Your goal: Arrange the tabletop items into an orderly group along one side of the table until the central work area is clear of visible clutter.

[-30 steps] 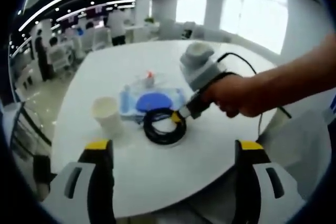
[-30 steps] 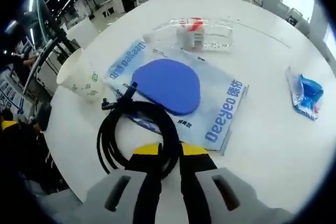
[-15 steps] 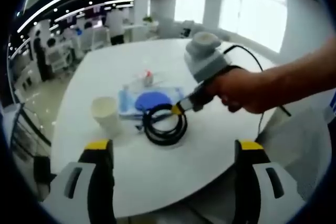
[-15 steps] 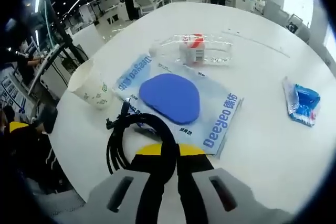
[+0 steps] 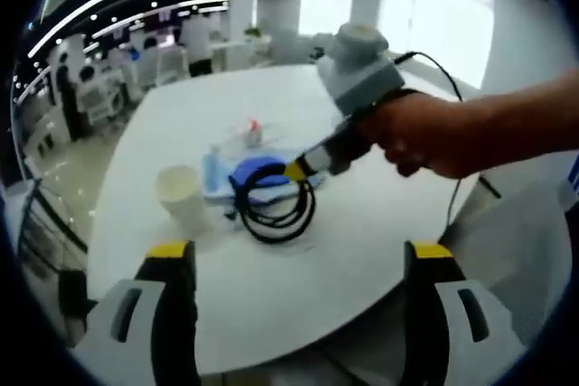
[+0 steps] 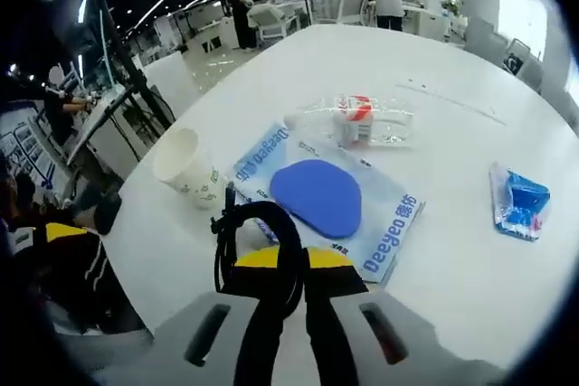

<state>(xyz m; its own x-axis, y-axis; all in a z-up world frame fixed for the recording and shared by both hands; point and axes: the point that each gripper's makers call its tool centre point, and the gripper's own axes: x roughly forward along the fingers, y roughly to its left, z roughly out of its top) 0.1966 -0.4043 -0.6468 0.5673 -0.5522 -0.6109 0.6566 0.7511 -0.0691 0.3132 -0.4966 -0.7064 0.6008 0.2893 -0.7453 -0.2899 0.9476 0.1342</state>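
Note:
A black coiled cable (image 6: 246, 240) hangs from my right gripper (image 6: 284, 258), whose jaws are shut on its loop. From the left gripper view, that right gripper (image 5: 298, 169) is held by a hand and the cable (image 5: 271, 212) dangles above the white round table (image 5: 362, 232). Behind the coil lie a paper cup (image 6: 188, 167), a blue oval pad (image 6: 317, 196) on a Deeyeo packet (image 6: 389, 228), and a clear bottle with a red label (image 6: 355, 119) on its side. My left gripper (image 5: 301, 255) stands open over the table's near edge, nothing between its jaws.
A small blue wrapped packet (image 6: 517, 201) lies apart at the table's right side. The paper cup (image 5: 181, 194) stands left of the cable. People, chairs and other tables fill the room beyond the far table edge.
The right gripper has risen and drifted left with the cable, pulling the coil up from lying flat. The left gripper has stayed put.

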